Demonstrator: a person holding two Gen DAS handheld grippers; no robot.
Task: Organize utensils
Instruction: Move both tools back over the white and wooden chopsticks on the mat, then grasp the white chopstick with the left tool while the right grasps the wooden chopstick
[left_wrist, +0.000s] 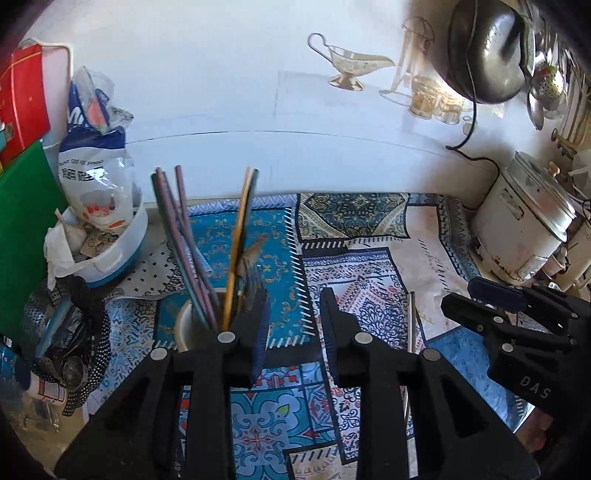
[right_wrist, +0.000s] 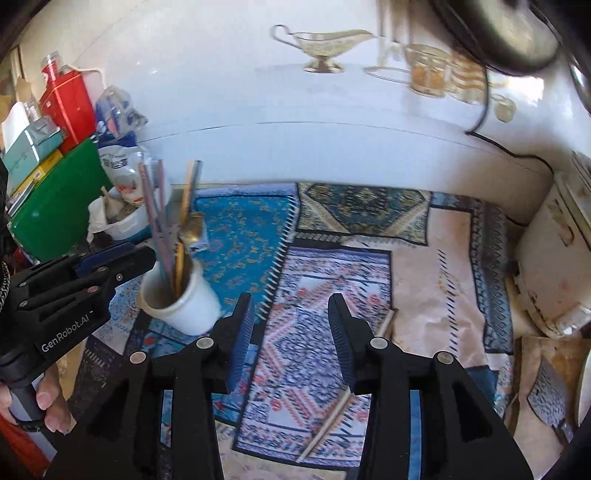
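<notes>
Both grippers, left (left_wrist: 293, 325) and right (right_wrist: 291, 328), spread empty; cup (right_wrist: 184, 299) holds utensils; chopstick (right_wrist: 327, 421), probably wooden, lies on patterned cloth (right_wrist: 436, 280).

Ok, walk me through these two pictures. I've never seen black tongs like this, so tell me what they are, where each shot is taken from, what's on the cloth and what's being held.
No robot here: a person holds a two-finger gripper in each hand, each carrying a fisheye camera that looks forward along its fingers. One picture comes from the left gripper, the other from the right gripper; each gripper also shows at the edge of the other's view. On the patterned cloth stands a white cup holding chopsticks and cutlery. One loose chopstick lies on the cloth under the right gripper. A rice cooker sits at the right. Both grippers are open and hold nothing.
</notes>
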